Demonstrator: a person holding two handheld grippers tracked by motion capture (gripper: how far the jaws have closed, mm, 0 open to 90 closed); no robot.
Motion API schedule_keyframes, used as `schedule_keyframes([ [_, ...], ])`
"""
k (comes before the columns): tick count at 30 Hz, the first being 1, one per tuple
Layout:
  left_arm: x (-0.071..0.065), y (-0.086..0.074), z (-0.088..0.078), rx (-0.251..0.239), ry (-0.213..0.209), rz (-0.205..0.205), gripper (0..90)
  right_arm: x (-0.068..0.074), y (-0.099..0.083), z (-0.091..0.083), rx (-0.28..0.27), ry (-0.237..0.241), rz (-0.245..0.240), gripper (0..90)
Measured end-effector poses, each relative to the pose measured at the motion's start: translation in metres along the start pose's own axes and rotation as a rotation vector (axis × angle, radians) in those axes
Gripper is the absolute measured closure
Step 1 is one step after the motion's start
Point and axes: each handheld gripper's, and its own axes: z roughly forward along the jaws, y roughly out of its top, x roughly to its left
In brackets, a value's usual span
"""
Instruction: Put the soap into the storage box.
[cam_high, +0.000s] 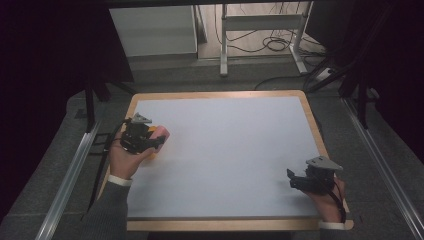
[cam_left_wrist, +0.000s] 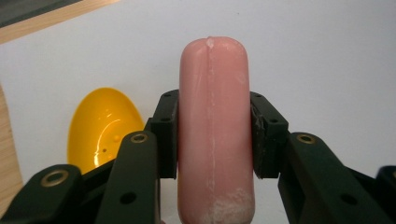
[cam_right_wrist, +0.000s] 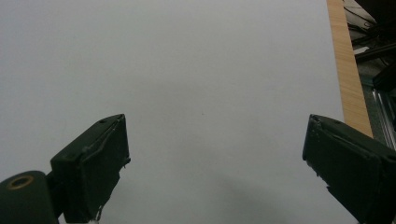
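Right now I am holding the pink sausage (cam_left_wrist: 215, 135) in my left claw (cam_left_wrist: 215, 135), both pads pressing on its flanks about midway along its length, so the grasp step is looking done and the carrying or placing step is what I am judging to be in hand. In the high view the left claw (cam_high: 142, 137) is sitting near the left edge of the white surface (cam_high: 235, 150), toward its far left corner, with the sausage (cam_high: 162, 132) poking out toward the middle. Just beside it, on the side nearer that left edge, a yellow bowl-shaped shell (cam_left_wrist: 103, 128) is lying hollow side up, and I am guessing the next move is calling for a short swing over it, a level approach, and a gentle parting of the pads so the sausage is not rolling off. My right claw (cam_right_wrist: 215, 163) is standing wide and gripping nothing, waiting near the right front corner (cam_high: 312, 179). The sausage is looking smooth, rounded at its tip, with a pale seam running lengthwise and a whitish, scuffed patch near its lower end; it is probably slippery and a little soft.
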Motion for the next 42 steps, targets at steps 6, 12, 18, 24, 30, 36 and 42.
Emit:
schedule_keyframes([
  [6,0.007,-0.001,0.001,0.008,0.008,-0.013,60.3,0.0,0.0,0.0,0.005,-0.002,0.004,6.8],
  [12,0.014,-0.002,0.002,0.012,0.018,-0.029,60.3,-0.001,-0.001,0.001,0.007,-0.004,0.006,6.9],
  [18,0.023,-0.002,0.005,0.022,0.036,-0.044,60.3,-0.001,-0.001,0.001,0.01,-0.006,0.005,6.9],
  [24,0.026,-0.002,0.007,0.03,0.043,-0.048,60.3,-0.001,-0.002,0.002,0.011,-0.006,0.004,6.8],
  [30,0.032,-0.004,0.01,0.038,0.057,-0.061,60.3,-0.002,-0.002,0.001,0.012,-0.007,0.006,6.9],
  [36,0.036,-0.008,0.012,0.05,0.063,-0.069,60.3,-0.001,-0.002,0.002,0.013,-0.007,0.005,6.8],
  [42,0.04,-0.009,0.015,0.062,0.074,-0.074,60.3,-0.001,-0.002,0.003,0.018,-0.005,0.006,6.8],
])
